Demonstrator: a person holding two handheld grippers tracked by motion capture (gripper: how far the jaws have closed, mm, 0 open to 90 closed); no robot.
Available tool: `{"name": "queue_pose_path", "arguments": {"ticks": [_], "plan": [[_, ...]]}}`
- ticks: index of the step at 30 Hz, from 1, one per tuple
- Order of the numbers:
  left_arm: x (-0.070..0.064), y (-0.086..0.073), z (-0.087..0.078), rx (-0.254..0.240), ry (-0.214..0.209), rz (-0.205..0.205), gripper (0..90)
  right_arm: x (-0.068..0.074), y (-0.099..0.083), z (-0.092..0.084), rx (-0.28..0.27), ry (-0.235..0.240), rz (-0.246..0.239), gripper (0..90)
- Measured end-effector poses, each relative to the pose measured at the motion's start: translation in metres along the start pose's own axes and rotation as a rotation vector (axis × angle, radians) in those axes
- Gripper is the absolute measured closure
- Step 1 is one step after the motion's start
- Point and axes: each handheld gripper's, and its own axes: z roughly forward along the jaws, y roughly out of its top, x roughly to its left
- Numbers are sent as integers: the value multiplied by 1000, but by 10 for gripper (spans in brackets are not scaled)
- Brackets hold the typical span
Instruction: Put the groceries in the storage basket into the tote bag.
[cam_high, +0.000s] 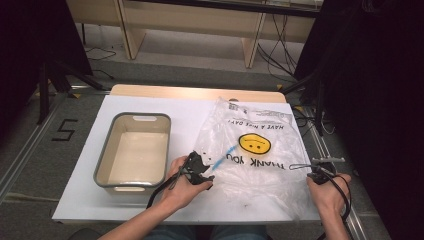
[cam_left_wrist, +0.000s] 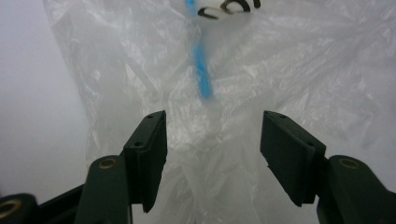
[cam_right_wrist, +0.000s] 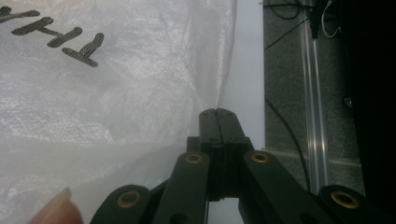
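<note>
Bag (cam_high: 250, 150) is lying crumpled on the white tabletop (cam_high: 85, 200), right of the tray (cam_high: 134, 150), its near edge overhanging the front. Blue stick (cam_left_wrist: 201, 74) inside is showing blurred through the film. Left tongs (cam_left_wrist: 212, 149) are standing spread, film bunched between them, untouched. Right tongs (cam_right_wrist: 219, 126) are pressing together on the bag's right edge, beside the tabletop's bare margin.

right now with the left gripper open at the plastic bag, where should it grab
Probably the bunched fold of the plastic bag lying between the open pads of the left gripper, coming from the bag's left edge, the tray side. There the film is gathered and raised, so the pads can likely pinch it. The right gripper is shut at the bag's right edge.
</note>
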Motion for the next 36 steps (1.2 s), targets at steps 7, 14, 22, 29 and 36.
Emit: {"name": "queue_pose_path", "arguments": {"ticks": [7, 14, 22, 29, 36], "plan": [[-2, -5, 6, 64, -14, 5, 408, -2, 3, 2, -73, -32, 0, 900], [-3, -6, 1, 46, -19, 4, 406, 0, 3, -6, -93, 4, 0, 819], [-1, -10, -3, 49, -16, -3, 404, 17, -5, -25, -58, 233, 15, 499], [-2, -12, -2, 59, -22, -1, 407, 46, -9, -28, 40, 328, -106, 478], [-3, -11, -1, 58, -22, -2, 409, 49, -12, -16, 138, 269, -213, 825]]}}
